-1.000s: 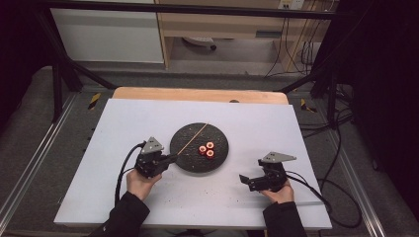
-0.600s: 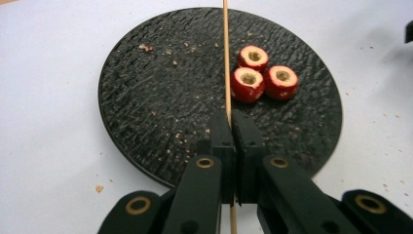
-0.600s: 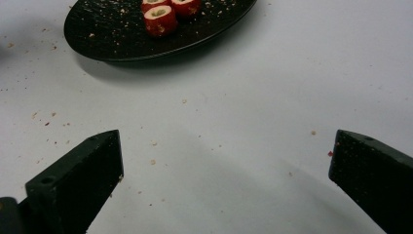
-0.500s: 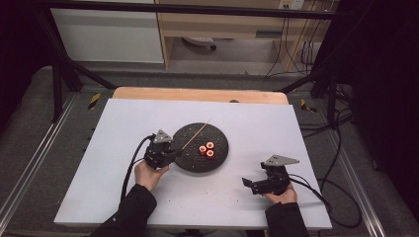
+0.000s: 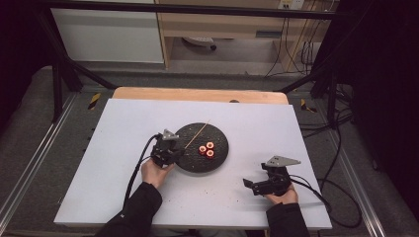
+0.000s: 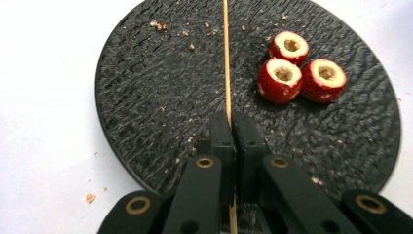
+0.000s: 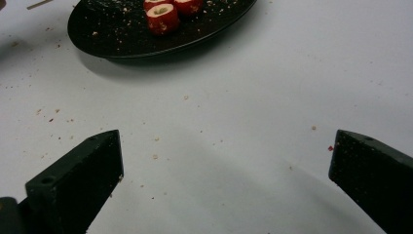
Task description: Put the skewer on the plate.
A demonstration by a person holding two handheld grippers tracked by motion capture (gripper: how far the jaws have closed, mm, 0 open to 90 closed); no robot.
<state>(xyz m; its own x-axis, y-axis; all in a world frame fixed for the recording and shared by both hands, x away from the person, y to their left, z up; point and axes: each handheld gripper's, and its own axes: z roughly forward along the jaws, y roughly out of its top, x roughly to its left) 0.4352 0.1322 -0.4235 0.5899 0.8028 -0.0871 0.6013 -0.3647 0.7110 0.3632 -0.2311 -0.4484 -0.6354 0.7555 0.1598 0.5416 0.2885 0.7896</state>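
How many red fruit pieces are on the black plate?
3, clustered touching on the black plate, right of the skewer: one farthest back, one front-left, one front-right. None appears hidden.

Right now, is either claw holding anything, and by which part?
The left claw is shut on the thin wooden skewer near its close end, over the round black plate. The right claw is open, holding nothing.

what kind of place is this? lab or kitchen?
Most likely a lab data-collection bench, not a kitchen: a white tabletop inside a black metal frame, cables trailing over grey carpet, and two handheld grippers, the left gripper pinching a thin wooden skewer over a round black textured plate.
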